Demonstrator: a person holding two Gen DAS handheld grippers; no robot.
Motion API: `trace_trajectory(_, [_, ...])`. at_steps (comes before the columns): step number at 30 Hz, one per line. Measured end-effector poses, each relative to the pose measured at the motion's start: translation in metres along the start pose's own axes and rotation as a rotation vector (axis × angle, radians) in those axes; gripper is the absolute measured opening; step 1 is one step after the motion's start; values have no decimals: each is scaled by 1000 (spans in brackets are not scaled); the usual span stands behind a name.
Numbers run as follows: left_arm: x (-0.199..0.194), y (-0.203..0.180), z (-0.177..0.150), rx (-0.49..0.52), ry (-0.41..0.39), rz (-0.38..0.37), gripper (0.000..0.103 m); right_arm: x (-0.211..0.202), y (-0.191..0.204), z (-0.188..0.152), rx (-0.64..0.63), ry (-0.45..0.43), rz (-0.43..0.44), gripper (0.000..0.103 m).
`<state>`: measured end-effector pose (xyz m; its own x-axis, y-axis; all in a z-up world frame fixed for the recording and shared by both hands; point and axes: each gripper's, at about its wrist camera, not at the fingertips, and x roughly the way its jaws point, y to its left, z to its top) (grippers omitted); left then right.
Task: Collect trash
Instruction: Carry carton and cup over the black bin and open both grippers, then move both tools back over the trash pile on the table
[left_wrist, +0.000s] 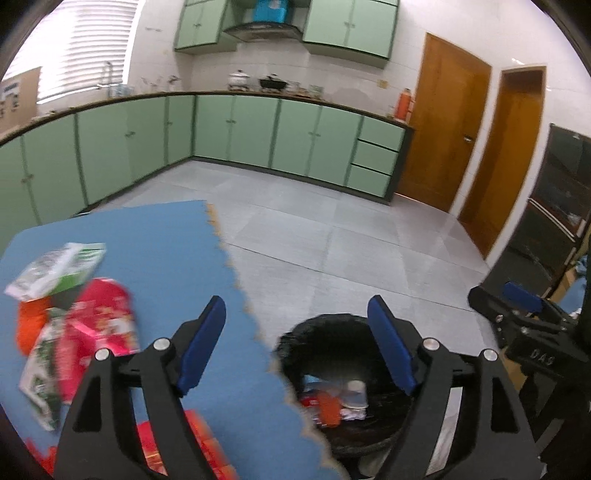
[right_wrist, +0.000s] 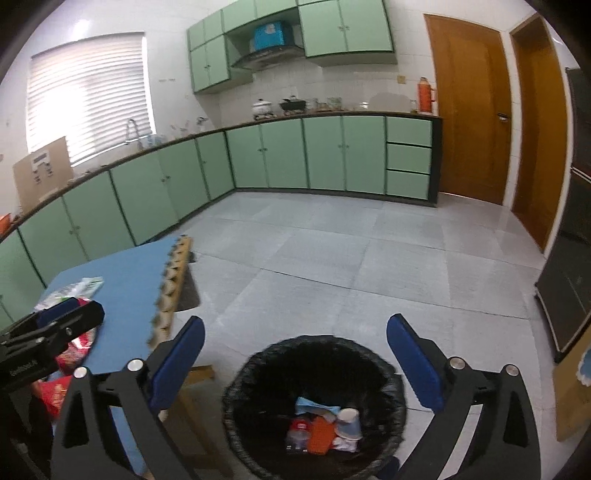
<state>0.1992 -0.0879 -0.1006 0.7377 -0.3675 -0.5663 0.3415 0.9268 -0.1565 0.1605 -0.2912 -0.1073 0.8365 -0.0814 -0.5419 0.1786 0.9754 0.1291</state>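
Above bin (right_wrist: 314, 406), both tongs (left_wrist: 297, 343) (right_wrist: 295, 365) gape empty (drop step looks done); next: fetch wrappers (left_wrist: 96, 325) off table (left_wrist: 166, 236).

Each hand-held gripper (left_wrist: 297, 314) has black arms, silver screws, blue pads (left_wrist: 391, 349).

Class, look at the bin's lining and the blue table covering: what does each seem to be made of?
Bin liner: probably thin black plastic film, crinkled and folded over the rim. Table covering: likely matte blue foam matting, with a toothed, puzzle-style interlocking edge showing a tan core.
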Motion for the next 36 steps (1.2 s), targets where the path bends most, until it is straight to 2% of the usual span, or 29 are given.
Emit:
trace_trajectory(10, [-72,71,-27,-48,-31,184,77,-10,77,-17,-41,-9,139,97])
trace_trajectory(19, [-109,119,-66,-123,-18,282,77,-18,141,-43,-100,-34,217,97])
trace_trajectory(28, [-114,145,-101,-187,22,302,79,-13,172,-71,-138,-6,263,97])
trace_trajectory(36, [-101,145,-113,-216,68,299,81,-14,175,-73,-146,-4,253,97])
